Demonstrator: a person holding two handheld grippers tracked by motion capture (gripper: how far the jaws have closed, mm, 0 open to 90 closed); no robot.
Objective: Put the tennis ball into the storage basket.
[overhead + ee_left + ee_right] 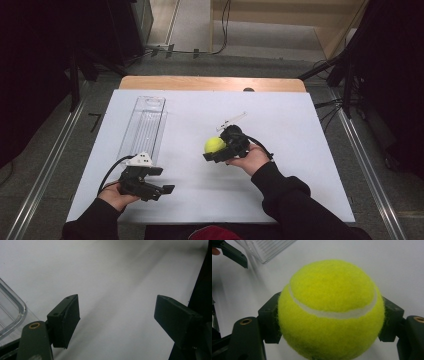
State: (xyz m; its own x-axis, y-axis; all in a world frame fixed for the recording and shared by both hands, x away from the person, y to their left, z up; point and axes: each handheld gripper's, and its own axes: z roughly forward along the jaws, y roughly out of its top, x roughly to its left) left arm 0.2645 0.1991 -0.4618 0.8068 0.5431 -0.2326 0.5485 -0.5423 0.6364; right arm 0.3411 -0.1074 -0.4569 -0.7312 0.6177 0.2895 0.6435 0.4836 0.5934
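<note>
Claws sit over the white tabletop (pixel 300 150). Nearest, at the near left, the left claw (pixel 162 181) hangs with jaws spread wide and nothing between them. Farther in, right of centre, the right claw (pixel 212 151) pinches a yellow tennis ball (pixel 214 144) from both sides. Farthest, at the far left, lies a clear plastic tray (pixel 145 125).

A white table (pixel 300 150) with a wooden far edge stands on grey floor (pixel 50 150) — black curtains (pixel 35 60) hang on both sides.
</note>
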